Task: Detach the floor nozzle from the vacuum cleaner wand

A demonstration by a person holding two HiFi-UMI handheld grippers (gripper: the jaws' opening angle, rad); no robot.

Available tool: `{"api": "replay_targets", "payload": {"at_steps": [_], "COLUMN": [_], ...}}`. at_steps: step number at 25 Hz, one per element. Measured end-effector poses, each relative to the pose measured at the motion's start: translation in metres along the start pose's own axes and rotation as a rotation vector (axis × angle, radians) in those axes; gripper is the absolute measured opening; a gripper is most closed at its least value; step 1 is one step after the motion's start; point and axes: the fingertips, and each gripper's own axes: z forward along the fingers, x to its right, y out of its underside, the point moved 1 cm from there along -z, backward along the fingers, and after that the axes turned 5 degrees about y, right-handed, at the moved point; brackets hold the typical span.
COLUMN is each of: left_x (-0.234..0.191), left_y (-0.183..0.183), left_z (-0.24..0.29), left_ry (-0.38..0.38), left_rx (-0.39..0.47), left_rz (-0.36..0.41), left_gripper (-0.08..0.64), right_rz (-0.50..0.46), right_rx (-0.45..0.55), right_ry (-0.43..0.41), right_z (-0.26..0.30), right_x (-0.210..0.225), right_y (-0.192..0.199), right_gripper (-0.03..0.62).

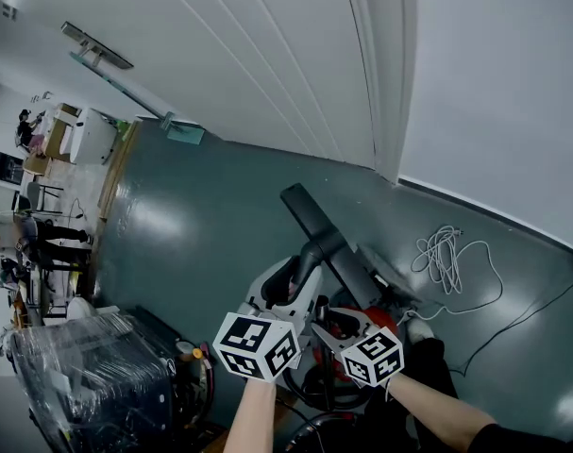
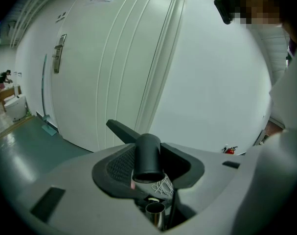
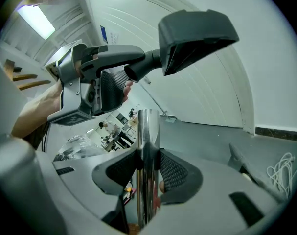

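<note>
The left gripper [image 2: 149, 160] is closed on the black neck of the floor nozzle [image 2: 147, 153], the tube sitting between its ribbed pads. The flat head of the floor nozzle sticks out past the jaws toward 11 o'clock. The right gripper [image 3: 148, 168] clamps the shiny metal wand [image 3: 147, 141], which stands upright between its jaws with a pad pressed on each side.

In the right gripper view the floor nozzle hangs in the air at 1 o'clock from the wand's bare top end, clear of it, carried by the left gripper at 10 o'clock. In the left gripper view the open end of the wand shows just below the neck, at 6 o'clock, not touching it.

From the head view both grippers sit low in the middle, side by side, with the floor nozzle reaching away from them toward 12 o'clock over the dark green floor [image 1: 201, 225]. A loose white cable [image 1: 446, 258] lies on the floor at 2 o'clock from the grippers. A small red fire extinguisher [image 2: 230, 150] stands by the white wall [image 2: 212, 82], at 3 o'clock from the left gripper's jaws.
</note>
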Motion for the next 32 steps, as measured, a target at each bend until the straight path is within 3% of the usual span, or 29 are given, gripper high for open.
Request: {"api": "replay_targets", "payload": {"at_steps": [11,19,27,32], "left_x": [0.022,0.059,0.11,0.148], "left_y": [-0.041,-0.089,-0.141,-0.17], "left_z": [-0.029,-0.088,-0.164,-0.213], "left_ry": [-0.015,-0.076,-0.15,-0.188], "left_rx": [0.13,0.298,0.484,0.594], "left_rz": [-0.014,-0.008,-0.019,0.01], "left_gripper": [0.163,0.163,0.163,0.161], "right_rz": [-0.008,-0.136,-0.313,-0.312], "right_rx": [0.063,0.129,0.231,0.336], "right_ry": [-0.004,-0.028,-0.05,-0.026], "right_z": [-0.043,-0.124,-0.205,-0.254], "right_x": [0.01,-0.018,-0.071,-0.09], "right_y": [-0.051,-0.113,-0.198,-0.246], "right_gripper": [0.192,0.187,0.091,0.031]}}
